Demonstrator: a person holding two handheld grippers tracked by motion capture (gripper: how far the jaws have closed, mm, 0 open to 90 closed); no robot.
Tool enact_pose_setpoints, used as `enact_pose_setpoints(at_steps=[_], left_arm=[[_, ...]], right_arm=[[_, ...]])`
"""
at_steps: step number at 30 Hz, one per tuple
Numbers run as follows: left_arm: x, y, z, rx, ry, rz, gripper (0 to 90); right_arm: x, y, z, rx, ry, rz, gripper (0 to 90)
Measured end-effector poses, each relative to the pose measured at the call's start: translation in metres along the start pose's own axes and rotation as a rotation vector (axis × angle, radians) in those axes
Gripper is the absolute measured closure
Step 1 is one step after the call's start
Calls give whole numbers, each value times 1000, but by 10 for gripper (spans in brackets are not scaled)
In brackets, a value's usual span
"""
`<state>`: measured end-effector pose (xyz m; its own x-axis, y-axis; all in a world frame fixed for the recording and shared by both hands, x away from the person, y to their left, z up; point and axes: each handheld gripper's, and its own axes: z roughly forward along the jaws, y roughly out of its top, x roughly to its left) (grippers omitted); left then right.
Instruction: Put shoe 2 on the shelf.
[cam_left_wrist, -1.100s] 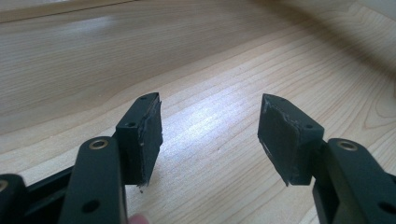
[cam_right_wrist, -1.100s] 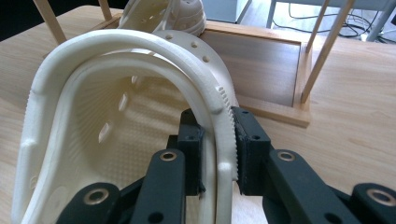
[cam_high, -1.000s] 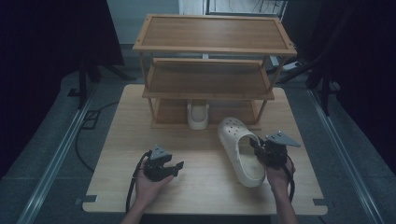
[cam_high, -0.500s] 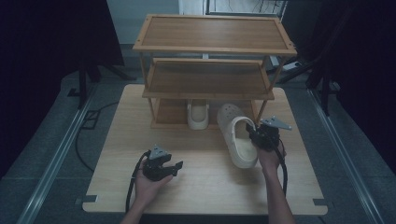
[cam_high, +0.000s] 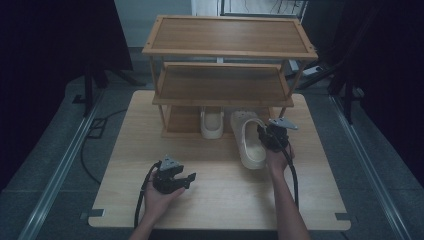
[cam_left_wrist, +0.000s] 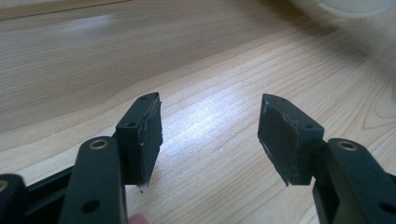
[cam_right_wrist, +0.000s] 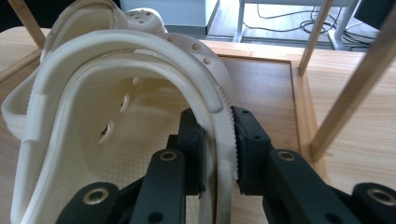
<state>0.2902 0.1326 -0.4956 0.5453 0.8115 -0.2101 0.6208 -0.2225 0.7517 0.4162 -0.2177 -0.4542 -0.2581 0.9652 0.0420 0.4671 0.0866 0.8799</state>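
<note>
Gripping the clog (cam_high: 248, 141) by its side wall, right claw (cam_high: 264, 138) holds it with toe at 12 o'clock, heel at 6, long axis running straight toward the rack (cam_high: 226, 51). Toe sits at the bottom shelf's mouth, just right of the second clog (cam_high: 212, 123) already under it. Right gripper view: pads pinch the clog's rim (cam_right_wrist: 227, 140). Claw sits at 3 o'clock of the clog, so the push goes to 12. Left claw (cam_high: 186, 180) rests on the table (cam_high: 220, 195), jaws wide, nothing between, well apart at 7 o'clock.
</note>
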Motion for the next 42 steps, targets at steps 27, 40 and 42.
enact_pose_setpoints(at_steps=[27, 40, 42], left_arm=[[-1, 0, 0, -3, -12, -3, 401], [-4, -1, 4, 7, -8, 8, 401], [-4, -1, 4, 8, -8, 9, 401]], right_arm=[[16, -1, 52, 7, -39, -3, 629], [8, -13, 14, 13, 56, -60, 450], [7, -16, 10, 20, 90, -59, 450]])
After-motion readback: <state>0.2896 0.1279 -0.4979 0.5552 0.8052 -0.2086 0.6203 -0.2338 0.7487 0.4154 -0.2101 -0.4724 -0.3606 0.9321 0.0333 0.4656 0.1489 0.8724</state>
